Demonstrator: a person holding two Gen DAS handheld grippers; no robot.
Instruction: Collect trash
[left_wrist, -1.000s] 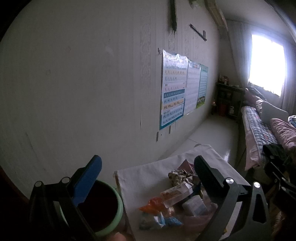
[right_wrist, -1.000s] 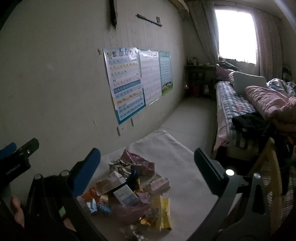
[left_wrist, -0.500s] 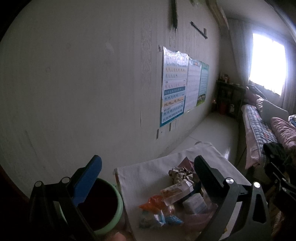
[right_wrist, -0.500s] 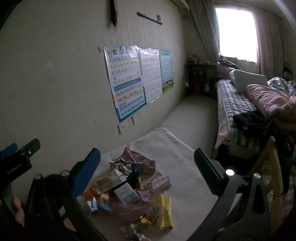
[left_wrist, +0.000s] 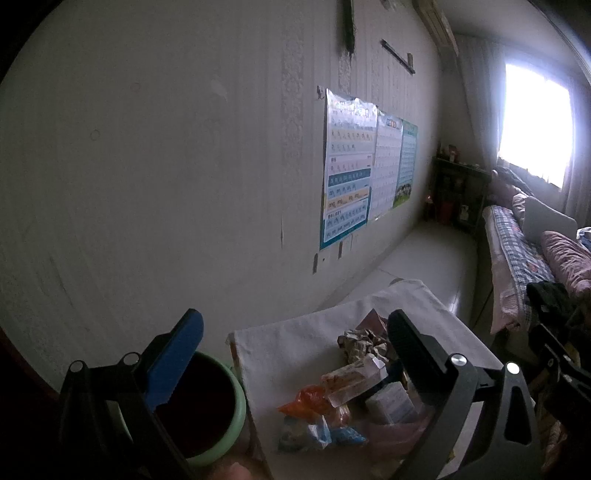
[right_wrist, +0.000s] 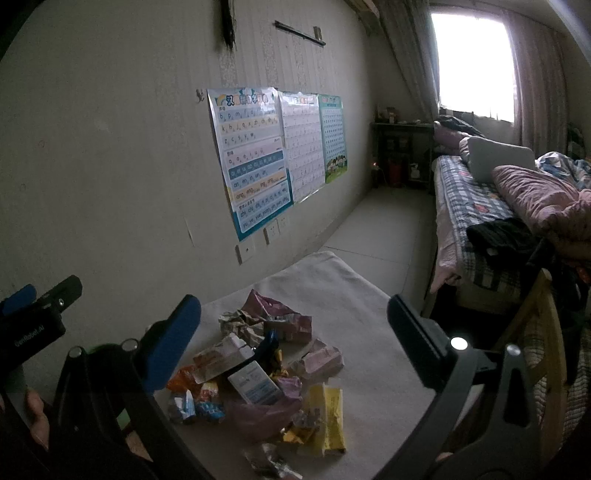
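A heap of trash (right_wrist: 266, 365) lies on a small table with a white cloth (right_wrist: 354, 310): crumpled wrappers, a small white box (right_wrist: 255, 384), yellow packets (right_wrist: 325, 417). The heap also shows in the left wrist view (left_wrist: 354, 387). A green-rimmed bin (left_wrist: 207, 402) with a dark inside stands left of the table. My left gripper (left_wrist: 295, 332) is open and empty, held above the bin and the table's left end. My right gripper (right_wrist: 291, 314) is open and empty, held above the heap.
A wall with posters (right_wrist: 258, 155) runs along the left. A bed with a checked sheet (right_wrist: 476, 206) stands at the right, a wooden chair frame (right_wrist: 539, 332) near it. A dark shelf (right_wrist: 402, 155) and a bright window (right_wrist: 472, 62) are at the far end.
Both views have shifted only slightly; the grippers stay open and the trash has not moved.
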